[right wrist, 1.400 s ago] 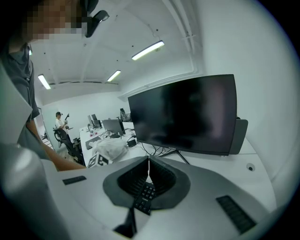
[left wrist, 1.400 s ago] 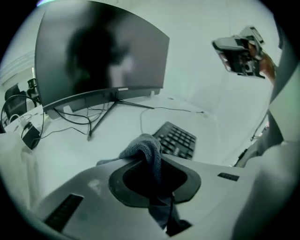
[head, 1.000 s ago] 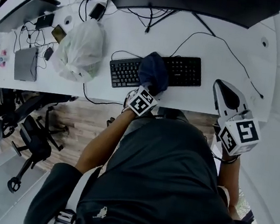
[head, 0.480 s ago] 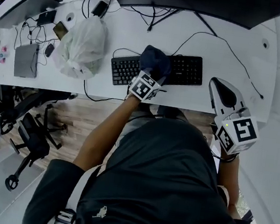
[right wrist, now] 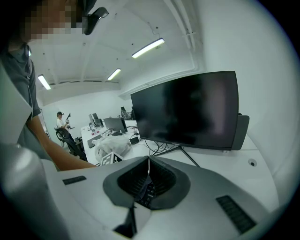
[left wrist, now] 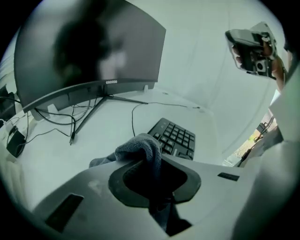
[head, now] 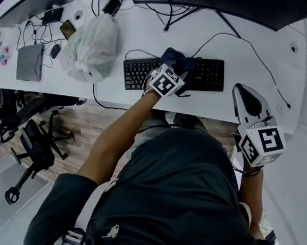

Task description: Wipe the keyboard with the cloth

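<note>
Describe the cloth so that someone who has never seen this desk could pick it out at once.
Find the long white desk with the wide dark monitor, then the black keyboard in front of the monitor. The cloth sits bunched on the keyboard's middle, pinched in the left claw. It is the only soft, dark crumpled thing there, unlike the pale plastic bag to its left.

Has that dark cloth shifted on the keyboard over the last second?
Yes. The cloth has slid away from the person, from the middle of the keyboard towards its far edge, nearer the monitor.
</note>
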Demonstrator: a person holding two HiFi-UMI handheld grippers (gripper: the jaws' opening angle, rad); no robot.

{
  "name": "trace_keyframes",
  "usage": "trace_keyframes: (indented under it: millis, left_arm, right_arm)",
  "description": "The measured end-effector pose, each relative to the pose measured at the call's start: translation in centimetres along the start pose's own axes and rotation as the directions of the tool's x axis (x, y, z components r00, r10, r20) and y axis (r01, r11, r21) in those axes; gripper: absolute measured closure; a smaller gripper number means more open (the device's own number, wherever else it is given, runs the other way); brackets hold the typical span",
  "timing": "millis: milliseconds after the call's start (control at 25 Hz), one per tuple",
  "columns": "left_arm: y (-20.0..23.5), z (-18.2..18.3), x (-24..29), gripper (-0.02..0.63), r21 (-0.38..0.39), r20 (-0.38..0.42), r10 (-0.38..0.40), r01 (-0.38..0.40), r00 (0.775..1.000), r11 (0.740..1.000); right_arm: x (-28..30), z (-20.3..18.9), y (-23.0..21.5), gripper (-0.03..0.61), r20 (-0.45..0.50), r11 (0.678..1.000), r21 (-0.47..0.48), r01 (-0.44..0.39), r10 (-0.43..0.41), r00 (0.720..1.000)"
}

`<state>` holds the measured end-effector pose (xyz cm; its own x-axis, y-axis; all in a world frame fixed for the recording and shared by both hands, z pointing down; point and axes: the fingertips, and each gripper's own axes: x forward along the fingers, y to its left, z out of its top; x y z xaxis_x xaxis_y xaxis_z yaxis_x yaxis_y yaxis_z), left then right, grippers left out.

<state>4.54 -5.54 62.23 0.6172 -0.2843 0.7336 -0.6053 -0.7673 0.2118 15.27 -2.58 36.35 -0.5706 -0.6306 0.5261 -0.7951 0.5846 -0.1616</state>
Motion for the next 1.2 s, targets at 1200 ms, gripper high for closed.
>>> trace_keyframes:
  millis: [1200]
  left_arm:
    - [-5.0, 2.7, 2.3, 0.571, 0.088, -0.005, -0.107, 0.107, 0.994, 0.99]
  right_arm:
    - [0.2, -1.8, -2.9, 0.568, -0.031, 0.998, 0.051, 0.021, -0.019, 0.999]
